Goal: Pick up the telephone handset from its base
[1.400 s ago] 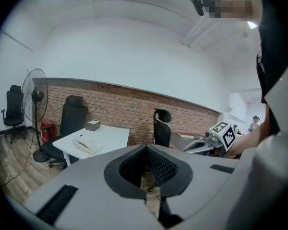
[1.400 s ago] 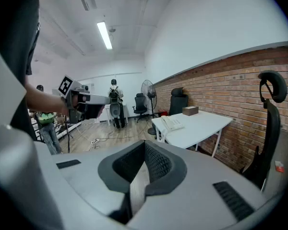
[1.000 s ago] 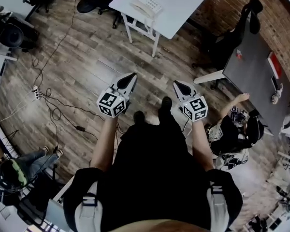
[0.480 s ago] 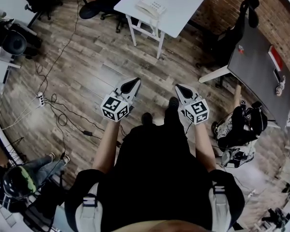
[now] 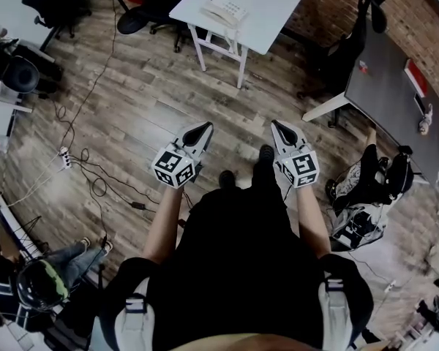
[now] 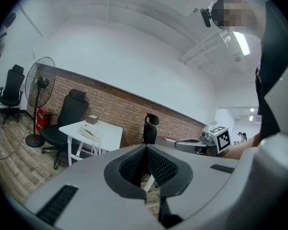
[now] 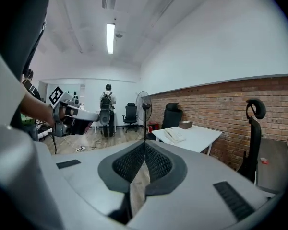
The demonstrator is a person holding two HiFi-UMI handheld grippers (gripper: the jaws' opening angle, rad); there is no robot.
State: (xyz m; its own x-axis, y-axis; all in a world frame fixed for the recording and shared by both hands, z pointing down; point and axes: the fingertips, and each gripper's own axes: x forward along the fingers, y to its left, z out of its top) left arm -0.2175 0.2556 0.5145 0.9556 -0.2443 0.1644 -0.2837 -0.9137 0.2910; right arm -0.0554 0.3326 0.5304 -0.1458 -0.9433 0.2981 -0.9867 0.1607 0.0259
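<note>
The cream telephone [image 5: 223, 11] sits with its handset on the base on a white table [image 5: 271, 9] at the top of the head view. It also shows far off in the left gripper view as the telephone [image 6: 89, 133] and in the right gripper view as the telephone [image 7: 174, 135]. My left gripper [image 5: 203, 126] and right gripper [image 5: 278, 125] are held side by side over the wooden floor, well short of the table. Both point toward it, shut and holding nothing. Each wide-angle view shows its own pads meeting: left gripper [image 6: 146, 146], right gripper [image 7: 145, 143].
Black office chairs [image 5: 143, 9] and a standing fan [image 6: 41, 80] stand by the white table. A grey table [image 5: 395, 86] and a brick wall are at the right, with a backpack [image 5: 366, 196] on the floor. Cables and a power strip [image 5: 64, 156] lie at left. A person [image 5: 44, 280] sits at lower left.
The floor, the cables and the seated person have slid down the head view as I walked toward the white table. Both grippers stay shut in front of me.
</note>
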